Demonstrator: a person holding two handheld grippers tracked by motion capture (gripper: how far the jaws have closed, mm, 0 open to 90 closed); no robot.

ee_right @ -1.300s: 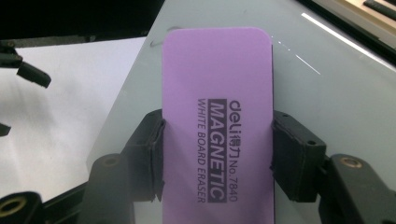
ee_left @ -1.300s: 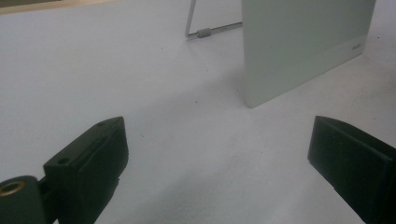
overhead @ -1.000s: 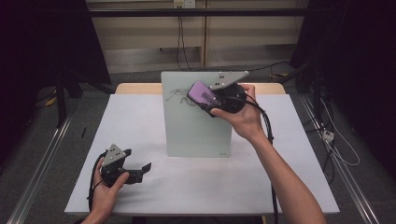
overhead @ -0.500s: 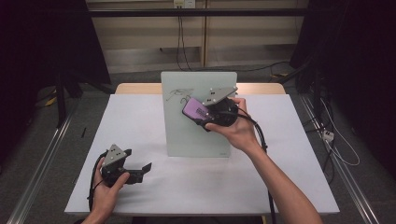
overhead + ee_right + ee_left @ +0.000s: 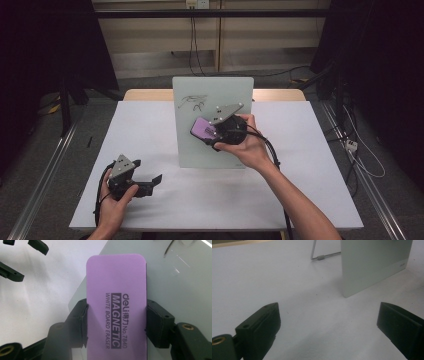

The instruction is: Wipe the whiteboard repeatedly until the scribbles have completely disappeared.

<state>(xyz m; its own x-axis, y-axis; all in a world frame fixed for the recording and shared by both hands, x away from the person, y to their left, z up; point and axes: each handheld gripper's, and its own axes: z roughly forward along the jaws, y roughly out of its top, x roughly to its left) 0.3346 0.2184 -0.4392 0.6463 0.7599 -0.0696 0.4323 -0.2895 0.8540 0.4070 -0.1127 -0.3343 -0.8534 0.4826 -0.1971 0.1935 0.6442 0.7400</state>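
1. Here, the right claw is gripping a purple eraser in front of the whiteboard, which is standing upright near the middle of the white table.
2. In the right gripper view, the 2 black jaws of the right claw are pressing on the 2 long edges of the eraser, 1 on each side, so the claw is closing only as far as the eraser's width allows.
3. The eraser's printed face is reading "deli No.7840 MAGNETIC WHITE BOARD ERASER", and it is facing the camera that is riding on that claw.
4. The eraser is sitting over the middle of the board's pale green face, below some black scribbles near the board's top left; whether it is touching the surface I cannot tell.
5. The left claw is resting low over the near left part of the table, well apart from the board, in the person's left hand.
6. In the left gripper view its 2 jaws are standing wide apart with nothing between them, just bare table, and the board's lower corner is showing farther off with its wire stand behind.
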